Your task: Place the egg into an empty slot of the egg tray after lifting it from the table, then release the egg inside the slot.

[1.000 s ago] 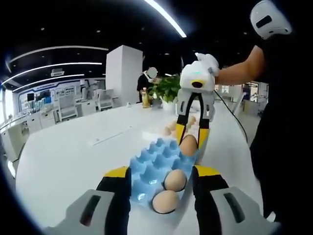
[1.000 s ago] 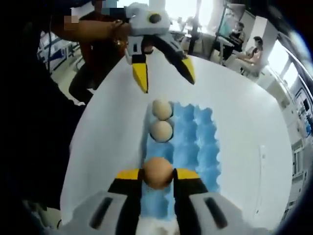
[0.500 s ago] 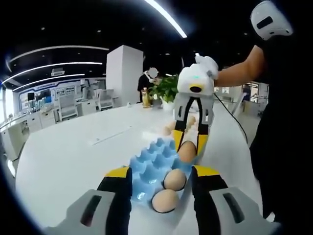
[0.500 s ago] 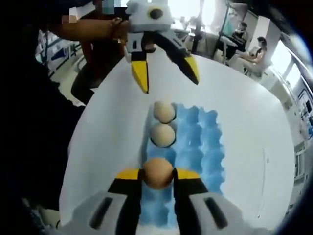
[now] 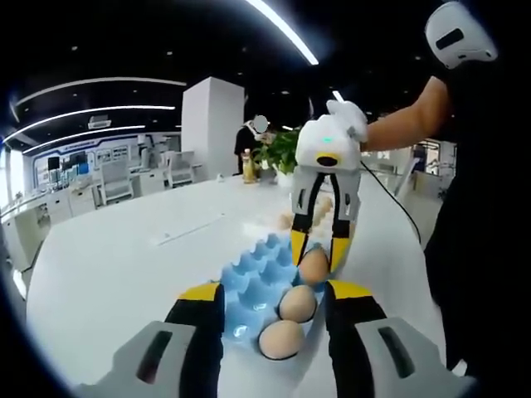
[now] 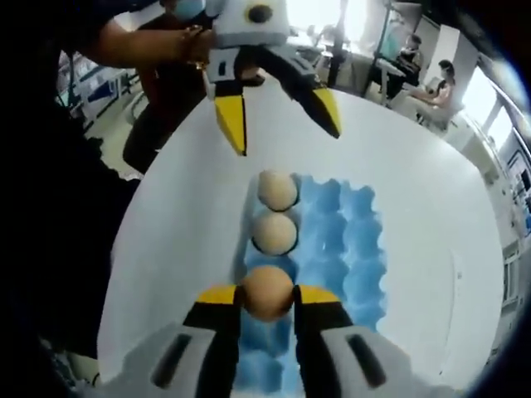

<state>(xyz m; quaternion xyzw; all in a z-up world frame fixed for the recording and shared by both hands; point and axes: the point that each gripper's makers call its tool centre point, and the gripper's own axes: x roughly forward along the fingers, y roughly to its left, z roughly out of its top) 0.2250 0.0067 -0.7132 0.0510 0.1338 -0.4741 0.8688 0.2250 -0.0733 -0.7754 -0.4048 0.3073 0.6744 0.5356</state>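
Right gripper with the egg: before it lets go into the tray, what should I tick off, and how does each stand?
1. Grip: right gripper shut on the egg, jaws on both its sides: ok.
2. Egg over the blue egg tray, in line with the column holding two seated eggs: ok.
3. Slot under the egg empty: cannot tell, the egg and jaws hide it.
4. Egg seated in the slot or above it: cannot tell.
5. Left gripper open, at the tray's far end, apart from the held egg: ok.
6. Neighbouring slots empty: ok.
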